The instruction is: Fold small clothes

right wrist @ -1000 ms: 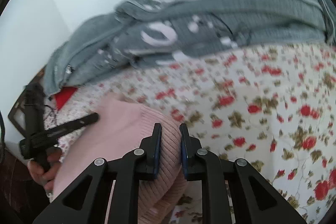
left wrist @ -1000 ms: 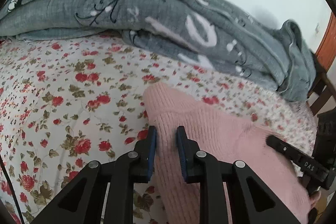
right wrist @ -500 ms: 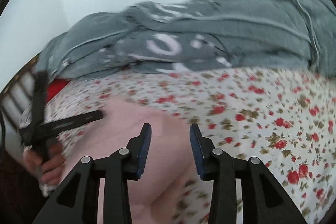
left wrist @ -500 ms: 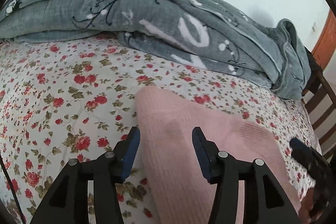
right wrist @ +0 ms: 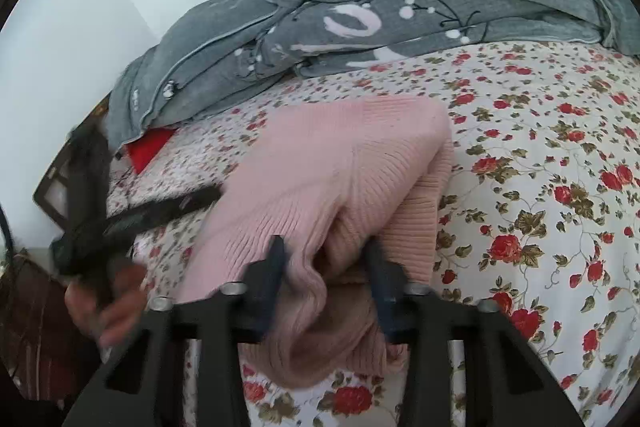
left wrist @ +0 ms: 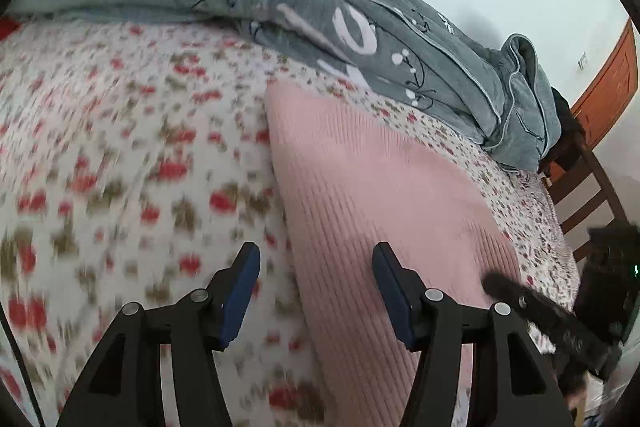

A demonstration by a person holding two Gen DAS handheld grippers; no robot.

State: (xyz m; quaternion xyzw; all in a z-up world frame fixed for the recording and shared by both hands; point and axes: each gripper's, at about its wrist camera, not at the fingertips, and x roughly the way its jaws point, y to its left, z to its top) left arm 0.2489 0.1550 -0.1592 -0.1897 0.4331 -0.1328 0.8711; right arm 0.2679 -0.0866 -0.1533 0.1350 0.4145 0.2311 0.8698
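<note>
While the left hand-held gripper [left wrist: 316,291] gapes empty, the right hand-held gripper [right wrist: 326,279], just closing around bunched sweater [right wrist: 344,163], may drag the fold loose.

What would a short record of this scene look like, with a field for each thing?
Surface: floral bedsheet
Garment: pink knitted sweater, lying partly folded on the sheet
Behind: grey quilt, heaped along the wall
Left gripper: jaws have just been opening; they straddle the sweater's edge and grip nothing
Right gripper: jaws have just been closing; a bunched sweater fold lies between them, and the grip is unclear through blur
</note>
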